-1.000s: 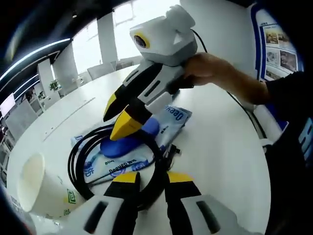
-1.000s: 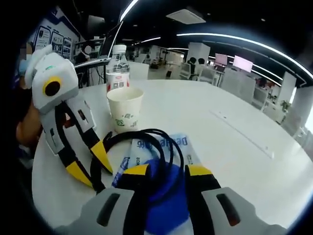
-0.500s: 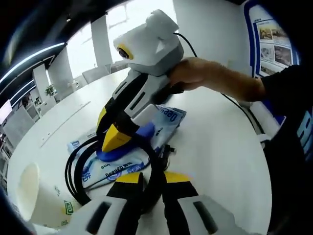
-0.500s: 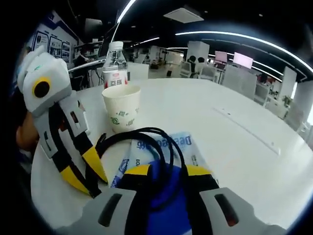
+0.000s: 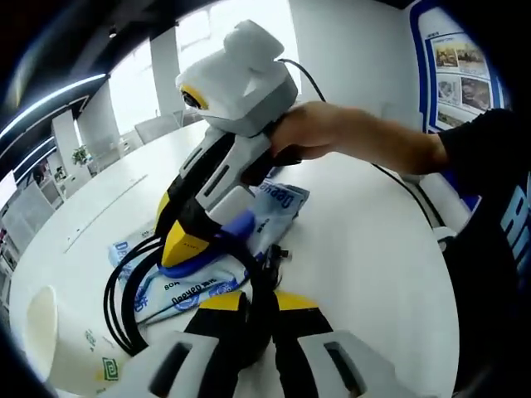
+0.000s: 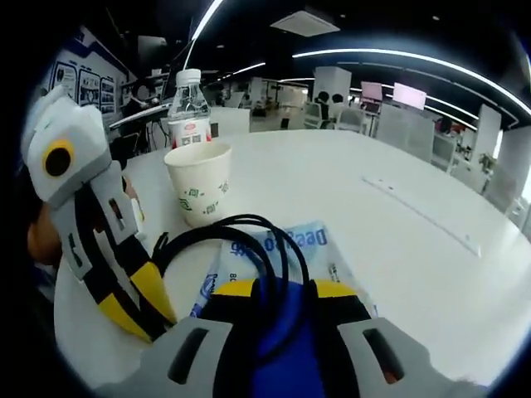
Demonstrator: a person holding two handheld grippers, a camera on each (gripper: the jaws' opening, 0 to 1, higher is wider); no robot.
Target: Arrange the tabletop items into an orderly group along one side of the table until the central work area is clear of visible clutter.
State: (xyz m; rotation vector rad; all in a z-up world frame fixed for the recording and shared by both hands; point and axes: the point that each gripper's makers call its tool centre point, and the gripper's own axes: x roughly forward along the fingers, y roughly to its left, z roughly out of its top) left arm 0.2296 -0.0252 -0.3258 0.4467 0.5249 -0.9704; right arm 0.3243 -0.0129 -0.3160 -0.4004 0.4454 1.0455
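A flat blue-and-white wipes pack (image 5: 282,203) (image 6: 307,249) lies on the white round table (image 5: 365,249). On it rests a blue rounded object (image 5: 241,224) (image 6: 286,332) ringed by a coiled black cable (image 5: 124,290) (image 6: 241,224). My right gripper (image 6: 282,288), held by a hand, comes in from above (image 5: 178,232) with its jaws shut on the blue object. My left gripper (image 5: 255,300) has its jaws narrowed onto a strand of the cable. It also shows at the left of the right gripper view (image 6: 143,305).
A white paper cup (image 5: 50,340) (image 6: 197,178) stands beside the cable, with a clear water bottle (image 6: 187,108) behind it near the table edge. A person's arm and dark sleeve (image 5: 489,199) sit at the right. Bare tabletop (image 6: 373,191) stretches beyond the pack.
Both cameras have come closer to the pack. The left jaws have narrowed around the cable strand, and the right gripper has sunk lower over the blue object.
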